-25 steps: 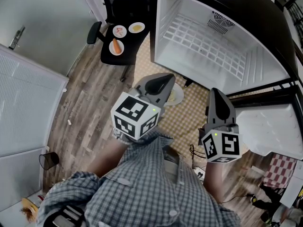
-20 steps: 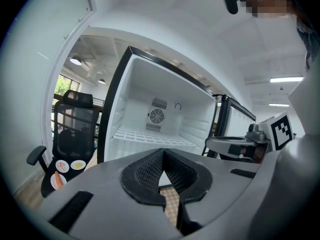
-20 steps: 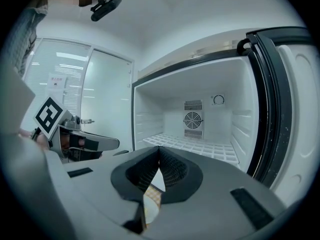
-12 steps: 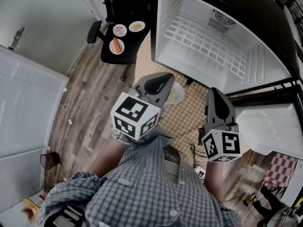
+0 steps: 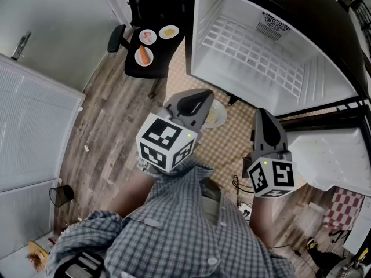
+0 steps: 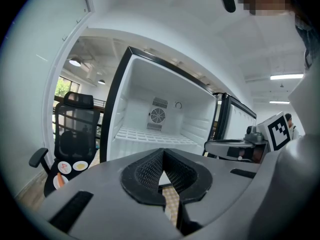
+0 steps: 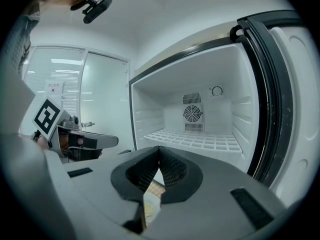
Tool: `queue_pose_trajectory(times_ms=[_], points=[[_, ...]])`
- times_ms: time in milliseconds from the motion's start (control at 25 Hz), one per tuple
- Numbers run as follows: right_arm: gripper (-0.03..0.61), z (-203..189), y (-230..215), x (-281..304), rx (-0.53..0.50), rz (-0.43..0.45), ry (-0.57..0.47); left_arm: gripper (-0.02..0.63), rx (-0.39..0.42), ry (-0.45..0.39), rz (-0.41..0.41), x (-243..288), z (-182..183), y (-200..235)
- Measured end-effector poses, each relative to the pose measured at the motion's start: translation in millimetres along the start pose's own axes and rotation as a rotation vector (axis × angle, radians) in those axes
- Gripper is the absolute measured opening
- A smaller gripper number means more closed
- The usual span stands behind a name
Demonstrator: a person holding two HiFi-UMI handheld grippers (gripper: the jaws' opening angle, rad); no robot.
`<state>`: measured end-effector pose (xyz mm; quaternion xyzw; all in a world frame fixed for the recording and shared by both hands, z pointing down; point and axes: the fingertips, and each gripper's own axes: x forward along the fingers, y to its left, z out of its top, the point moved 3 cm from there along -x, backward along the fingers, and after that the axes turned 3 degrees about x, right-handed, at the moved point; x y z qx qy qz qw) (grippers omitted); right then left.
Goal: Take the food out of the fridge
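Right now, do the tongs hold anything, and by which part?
Nothing is held: the left tongs and the right tongs are both shut and empty.

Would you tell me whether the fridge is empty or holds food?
Empty: the fridge stands open, its wire shelf bare in every view.

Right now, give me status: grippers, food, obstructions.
Left gripper shut, empty; right gripper shut, empty. Fridge open, shelf bare. Three plates of food on the chair, one plate on the floor. Nothing in the way.
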<state>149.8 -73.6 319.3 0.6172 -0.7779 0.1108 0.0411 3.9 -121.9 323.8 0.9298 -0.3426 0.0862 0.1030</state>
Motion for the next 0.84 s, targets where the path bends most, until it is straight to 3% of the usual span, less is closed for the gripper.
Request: queue_pose_trajectory(times_ms=[840], points=[[0.009,-2.4,1.0,2.3,-0.011,0.01,0.015,0.005,-0.005,0.007,-0.002,1.9,-1.8,-0.2]])
